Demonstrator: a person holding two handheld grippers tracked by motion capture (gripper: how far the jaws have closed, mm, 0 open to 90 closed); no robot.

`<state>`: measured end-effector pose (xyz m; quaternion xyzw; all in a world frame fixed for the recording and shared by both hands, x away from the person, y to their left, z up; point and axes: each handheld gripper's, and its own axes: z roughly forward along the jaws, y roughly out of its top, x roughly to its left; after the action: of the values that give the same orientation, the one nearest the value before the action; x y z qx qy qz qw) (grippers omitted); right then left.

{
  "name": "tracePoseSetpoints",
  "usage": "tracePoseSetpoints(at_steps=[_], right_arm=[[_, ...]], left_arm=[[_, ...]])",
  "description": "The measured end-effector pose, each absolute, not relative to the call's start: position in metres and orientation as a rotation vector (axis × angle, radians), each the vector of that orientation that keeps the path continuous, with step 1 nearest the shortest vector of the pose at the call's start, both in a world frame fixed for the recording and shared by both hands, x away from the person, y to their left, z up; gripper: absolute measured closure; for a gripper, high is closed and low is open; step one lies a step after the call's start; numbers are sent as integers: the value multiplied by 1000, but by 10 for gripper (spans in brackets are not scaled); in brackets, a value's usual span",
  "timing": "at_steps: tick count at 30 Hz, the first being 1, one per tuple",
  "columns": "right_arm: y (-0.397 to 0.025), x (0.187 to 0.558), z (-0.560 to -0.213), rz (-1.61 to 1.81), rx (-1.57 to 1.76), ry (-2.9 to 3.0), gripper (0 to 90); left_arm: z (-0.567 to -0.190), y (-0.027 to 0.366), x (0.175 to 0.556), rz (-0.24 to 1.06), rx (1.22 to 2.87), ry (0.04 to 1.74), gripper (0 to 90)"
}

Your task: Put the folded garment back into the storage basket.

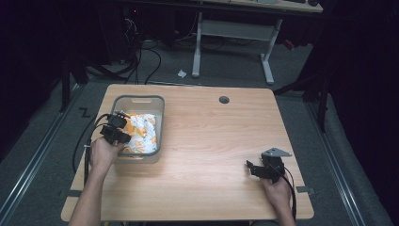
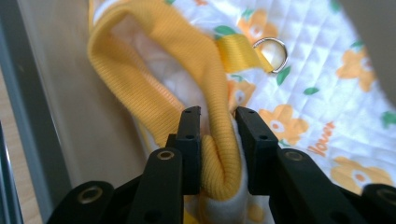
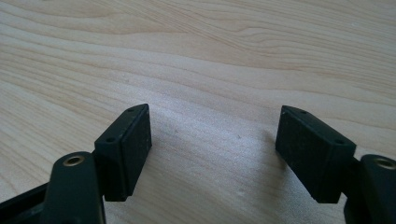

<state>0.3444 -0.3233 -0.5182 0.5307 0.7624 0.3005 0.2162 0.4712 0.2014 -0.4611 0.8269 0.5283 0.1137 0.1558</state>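
Observation:
A white quilted garment (image 1: 142, 132) with orange flowers and a yellow ribbed trim (image 2: 154, 88) lies in a grey plastic bin (image 1: 162, 123) at the table's left. My left gripper (image 1: 121, 128) reaches into the bin from its left side. It (image 2: 217, 140) is shut on a fold of the yellow trim. A yellow loop with a metal ring (image 2: 271, 53) sits just beyond the jaws. My right gripper (image 1: 254, 168) rests low over the bare wood at the front right. Its jaws (image 3: 212, 154) stand wide apart with nothing between them.
The wooden table (image 1: 221, 136) has a round cable hole (image 1: 224, 100) near its far edge. Behind the table stand a white desk frame (image 1: 235, 33) and loose cables on the floor. Cables trail from both grippers towards the front edge.

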Motion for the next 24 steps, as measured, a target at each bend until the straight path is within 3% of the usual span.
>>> tracePoseSetpoints(at_steps=[5,10,16,24], right_arm=[[-323,344,-518,833,1471,2113,271],[-323,344,-518,833,1471,2113,271],[-323,344,-518,833,1472,2112,271],[-323,344,-518,833,1471,2113,271]], left_arm=[[-467,205,475,310,2347,1576,719],[-467,201,476,334,2365,1590,603],[-460,205,466,407,2236,1525,450],[-436,202,449,517,2065,1404,376]])
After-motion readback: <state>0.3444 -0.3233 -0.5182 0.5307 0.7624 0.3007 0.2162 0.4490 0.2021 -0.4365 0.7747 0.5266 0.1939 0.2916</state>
